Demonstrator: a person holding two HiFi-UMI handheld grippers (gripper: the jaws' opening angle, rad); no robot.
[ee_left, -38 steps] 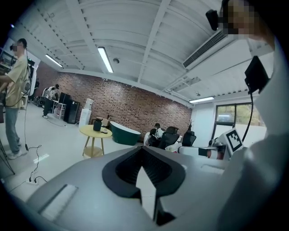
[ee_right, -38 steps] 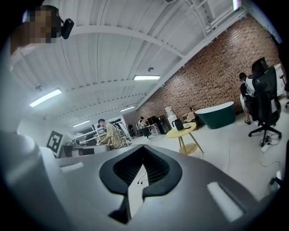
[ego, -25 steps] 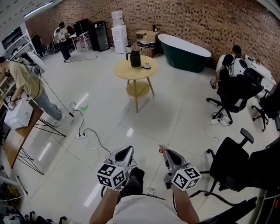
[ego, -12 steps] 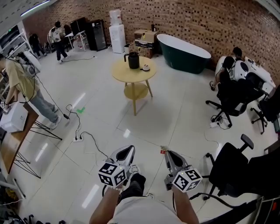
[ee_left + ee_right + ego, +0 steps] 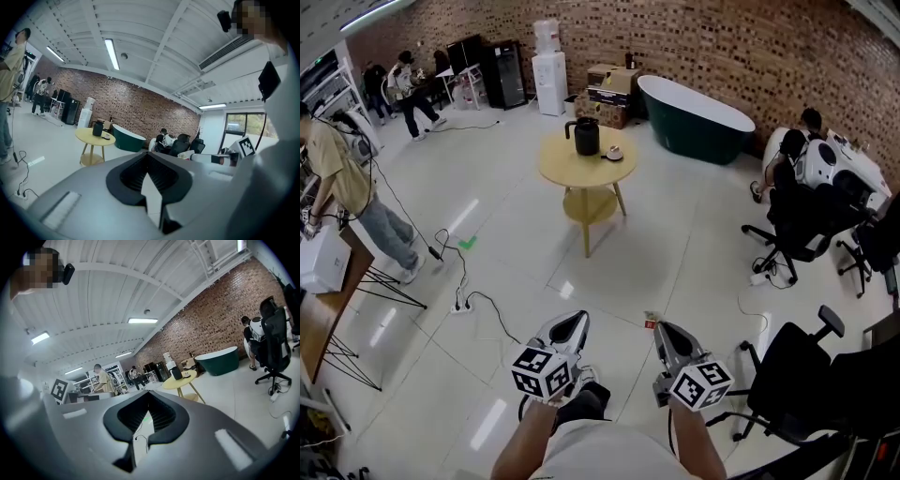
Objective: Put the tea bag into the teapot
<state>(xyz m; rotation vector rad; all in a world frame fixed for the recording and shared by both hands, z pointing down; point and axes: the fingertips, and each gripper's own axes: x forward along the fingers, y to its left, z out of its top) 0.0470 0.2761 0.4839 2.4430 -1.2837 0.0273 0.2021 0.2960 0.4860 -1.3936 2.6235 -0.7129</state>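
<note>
Yellow table [image 5: 565, 170] bears dark teapot [image 5: 585, 136], pale item [image 5: 613, 153] beside it indistinct; left tool [image 5: 571, 321] and right tool [image 5: 662, 329] clenched empty

Bright, even light from ceiling strip lamps [image 5: 111, 54] leaves pale glare streaks on the glossy floor [image 5: 675, 244] toward eight o'clock in the head view. Both gripper views bulge and darken at the rims, with the left gripper [image 5: 149, 155] and right gripper [image 5: 149, 393] blurred at six o'clock.

Red brick wall [image 5: 722, 47] at back, glossy white tile floor [image 5: 675, 253], round yellow table [image 5: 562, 171] mid-room, dark green bathtub [image 5: 694, 117] by the wall, black office chairs [image 5: 802, 220] right, white water dispenser [image 5: 550, 70], white ribbed ceiling [image 5: 154, 42], fluorescent strip lights [image 5: 111, 54], window [image 5: 246, 124].
</note>
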